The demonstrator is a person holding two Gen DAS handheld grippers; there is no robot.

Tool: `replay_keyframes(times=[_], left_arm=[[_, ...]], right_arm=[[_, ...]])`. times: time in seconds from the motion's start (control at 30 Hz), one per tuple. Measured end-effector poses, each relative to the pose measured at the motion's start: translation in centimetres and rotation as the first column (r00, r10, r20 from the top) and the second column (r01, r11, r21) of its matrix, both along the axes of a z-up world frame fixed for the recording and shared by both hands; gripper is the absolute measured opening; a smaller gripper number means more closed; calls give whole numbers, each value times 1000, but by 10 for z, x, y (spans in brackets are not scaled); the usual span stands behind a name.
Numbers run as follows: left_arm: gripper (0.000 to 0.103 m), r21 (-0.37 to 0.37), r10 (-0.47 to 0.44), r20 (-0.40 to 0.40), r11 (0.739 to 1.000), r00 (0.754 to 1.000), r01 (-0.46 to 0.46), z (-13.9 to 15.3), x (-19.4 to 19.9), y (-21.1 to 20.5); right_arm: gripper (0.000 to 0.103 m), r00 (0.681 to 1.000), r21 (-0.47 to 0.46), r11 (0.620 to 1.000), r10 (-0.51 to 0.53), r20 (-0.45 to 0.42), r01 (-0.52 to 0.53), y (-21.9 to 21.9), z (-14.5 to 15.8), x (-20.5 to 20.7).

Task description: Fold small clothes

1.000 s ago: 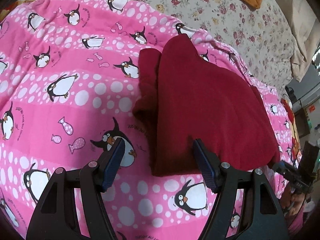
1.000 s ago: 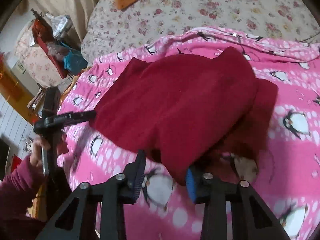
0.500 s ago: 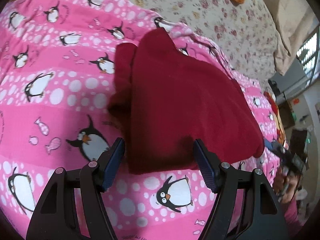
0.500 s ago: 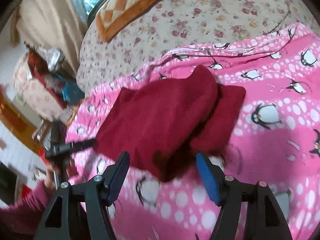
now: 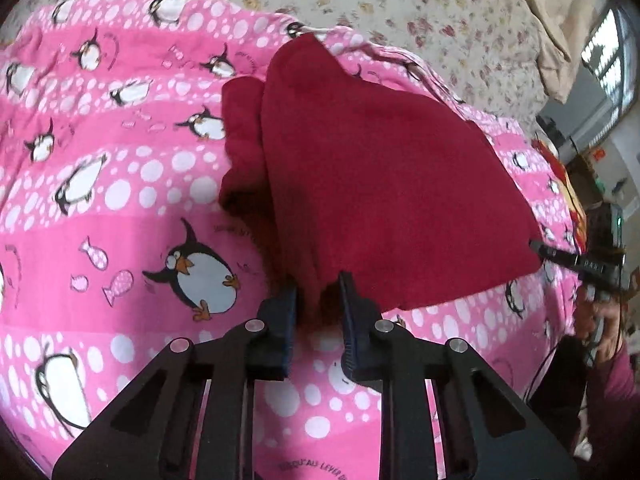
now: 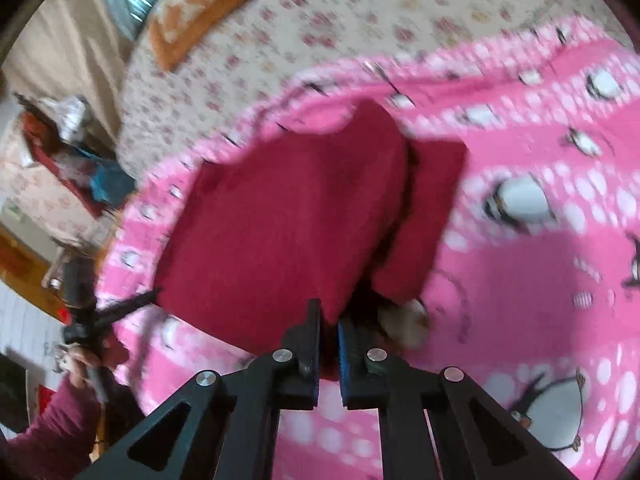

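Note:
A dark red folded garment (image 5: 380, 184) lies on a pink penguin blanket (image 5: 120, 184). My left gripper (image 5: 318, 284) is shut on the garment's near left corner, cloth bunched between the blue pads. In the right wrist view, my right gripper (image 6: 329, 320) is shut on another near corner of the same red garment (image 6: 280, 224), lifting its edge off the blanket (image 6: 540, 280). A lower layer of the garment (image 6: 428, 216) sticks out beside the top layer. The right gripper's tip (image 5: 560, 258) shows at the garment's right corner in the left wrist view.
A floral bedsheet (image 5: 400, 12) covers the bed beyond the blanket. An orange checked cushion (image 6: 208, 12) lies at the far end. Cluttered furniture (image 6: 60, 148) stands beside the bed. The person's hand and pink sleeve (image 6: 80, 364) hold the left gripper.
Both grippers went from open, straddling the garment's near edge, to shut on its corners. The right wrist view shifted and is motion-blurred; the garment's edge is raised.

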State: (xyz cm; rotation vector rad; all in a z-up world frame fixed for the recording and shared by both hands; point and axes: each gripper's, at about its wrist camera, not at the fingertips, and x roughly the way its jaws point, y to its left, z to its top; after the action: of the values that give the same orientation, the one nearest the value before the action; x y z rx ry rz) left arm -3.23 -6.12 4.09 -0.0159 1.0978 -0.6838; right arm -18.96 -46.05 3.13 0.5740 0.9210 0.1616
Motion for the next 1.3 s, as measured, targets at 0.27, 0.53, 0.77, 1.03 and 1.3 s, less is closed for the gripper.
replay_keyframes(times=[0.27,0.53,0.77,1.03,1.3], left_arm=[[33,-12,48,51,999,998,-47,29,-5,1],[48,-55,119,99,992,988,-114,43,22,-24],[48,40,131,52,990,990,-133,5,46,-40],[48,74,88,121,993,989,-98,5,31,-43],[48,0,159,81,987,984,-159,20,7,-14]], right_arm=[[44,994,-113,991,-62,95,73,4,41,-9],[47,997,-257,965,-41,67,57,31,55,71],[47,995,-235,968,-96,-10,91,27,20,143],[47,952,-122,948,-301,-53,293,-32,-14,141],[48,991,-299,945,-130,32,134,37,40,135]])
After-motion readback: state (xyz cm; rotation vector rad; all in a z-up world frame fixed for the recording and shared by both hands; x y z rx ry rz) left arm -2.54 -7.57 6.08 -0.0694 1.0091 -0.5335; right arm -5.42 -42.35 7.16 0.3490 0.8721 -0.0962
